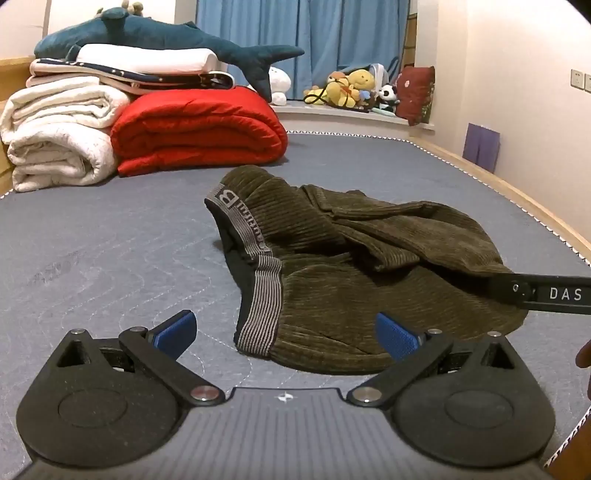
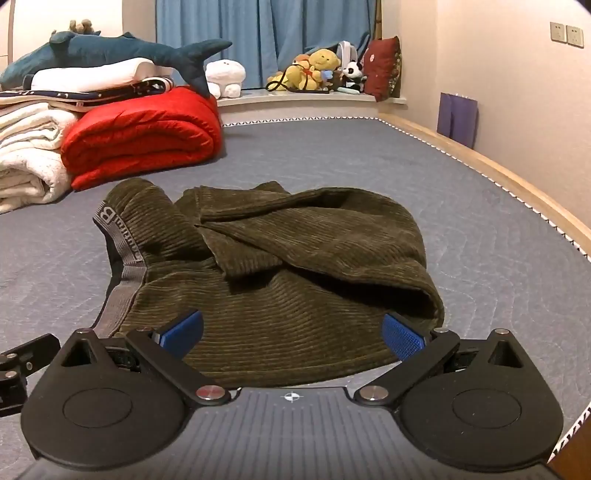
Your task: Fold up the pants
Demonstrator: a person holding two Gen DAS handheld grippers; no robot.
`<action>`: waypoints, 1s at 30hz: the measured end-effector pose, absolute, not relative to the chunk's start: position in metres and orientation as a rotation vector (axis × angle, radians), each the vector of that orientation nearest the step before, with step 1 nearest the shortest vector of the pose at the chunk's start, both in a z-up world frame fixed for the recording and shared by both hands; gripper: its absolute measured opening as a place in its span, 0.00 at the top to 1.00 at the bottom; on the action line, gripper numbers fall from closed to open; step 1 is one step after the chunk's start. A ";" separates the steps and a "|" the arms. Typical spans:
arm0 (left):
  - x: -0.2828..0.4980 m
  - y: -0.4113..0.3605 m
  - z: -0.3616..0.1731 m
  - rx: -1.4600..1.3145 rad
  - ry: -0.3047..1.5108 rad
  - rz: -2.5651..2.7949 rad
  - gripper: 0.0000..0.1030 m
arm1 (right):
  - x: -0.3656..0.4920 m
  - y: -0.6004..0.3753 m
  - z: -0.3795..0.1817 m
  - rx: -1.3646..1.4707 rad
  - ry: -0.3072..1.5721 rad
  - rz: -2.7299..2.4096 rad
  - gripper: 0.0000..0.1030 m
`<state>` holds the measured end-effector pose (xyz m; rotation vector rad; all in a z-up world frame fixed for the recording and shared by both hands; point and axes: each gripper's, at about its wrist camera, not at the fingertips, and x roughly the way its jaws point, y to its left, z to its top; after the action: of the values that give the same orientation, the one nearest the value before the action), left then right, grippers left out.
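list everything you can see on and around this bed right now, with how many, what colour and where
pants: one, olive corduroy, crumpled mid-mattress
mattress: one, grey-blue, beneath everything
red quilt: one, folded, far left
white blankets: a stack, cream, beside the quilt
shark plush: one, dark blue, atop the stack
stuffed toys: several, mostly yellow, window ledge
curtains: blue, behind the ledge
left gripper: black, blue pads, open, empty
right gripper: same, open, empty

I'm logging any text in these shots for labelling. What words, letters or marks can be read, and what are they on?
"B": large letter on the grey striped waistband of the olive corduroy pants; the smaller lettering after it is too blurred to read.
"DAS": white letters on the black bar at the right edge of the left wrist view; cut off by the frame.
Wall switch plates: no legible marking.
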<state>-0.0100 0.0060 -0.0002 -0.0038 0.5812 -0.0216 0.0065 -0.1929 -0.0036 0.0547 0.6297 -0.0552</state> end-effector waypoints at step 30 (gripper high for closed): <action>-0.015 0.004 0.002 -0.023 0.549 -0.080 0.00 | 0.000 -0.191 -0.008 0.035 0.657 -0.063 0.01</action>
<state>-0.0150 0.0039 0.0016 -0.0228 0.5492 -0.0797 -0.0005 -0.1912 -0.0082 0.0348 0.6567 -0.0631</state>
